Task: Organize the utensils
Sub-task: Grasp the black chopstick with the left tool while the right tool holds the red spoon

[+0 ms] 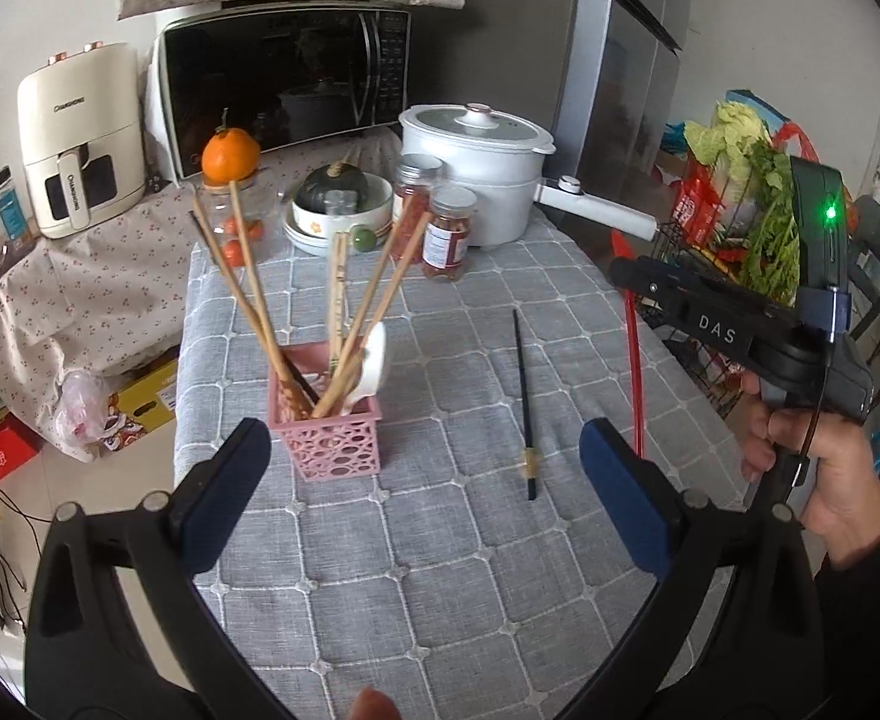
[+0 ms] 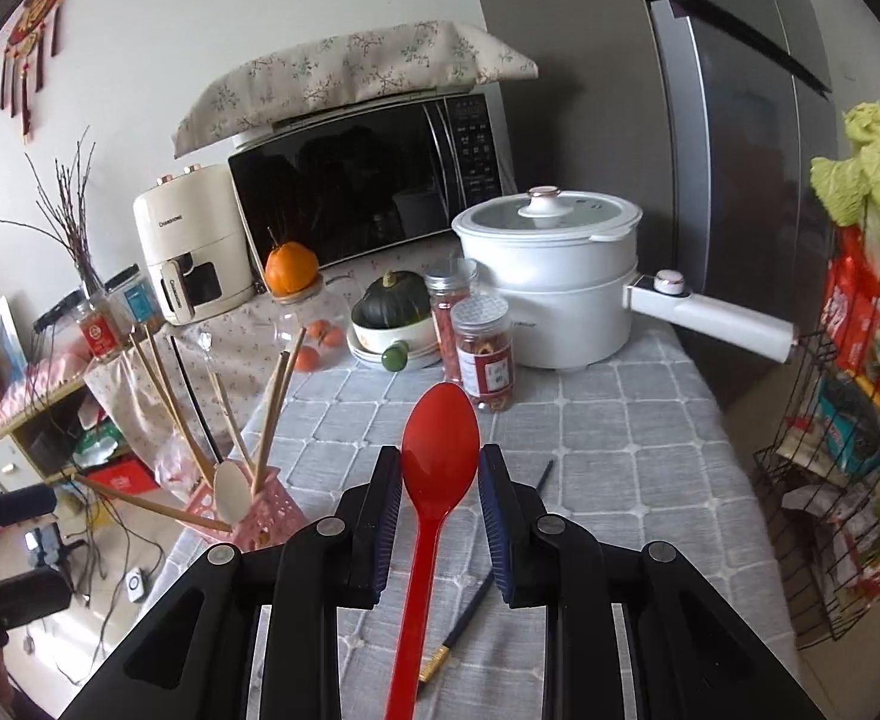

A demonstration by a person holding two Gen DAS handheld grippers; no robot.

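At the far left, off the table, a cream air fryer [image 1: 83,138] stands on a floral-covered shelf, with a black microwave [image 1: 284,84] just to its right under a patterned cloth. An orange [image 1: 230,155] sits on top of a glass jar at the table's far left edge.

The left hand-held gripper [image 1: 425,468] hangs over the near part of the table [image 1: 440,570] with its blue pads spread wide and nothing between them. Just beyond its left pad stands the pink utensil basket [image 1: 335,441], holding several wooden chopsticks [image 1: 248,294] that fan outward and a white spoon [image 1: 374,360]. Behind it, far across the grey quilted cloth, are a bowl with a dark green squash [image 1: 338,183], two jars of red preserves [image 1: 448,234] and a white electric pot [image 1: 475,174].

Right of the basket, well apart from it, a single black chopstick [image 1: 525,402] lies on the cloth.

Further right, the right hand-held gripper [image 2: 440,516] is raised above the table, carried by a hand [image 1: 811,468]. Its pads are narrowly apart with the red spoon [image 2: 440,450] between them, bowl pointing far and handle running back under the camera; whether both pads press on it cannot be told.

At the far right a wire rack [image 2: 823,516] holds leafy greens.
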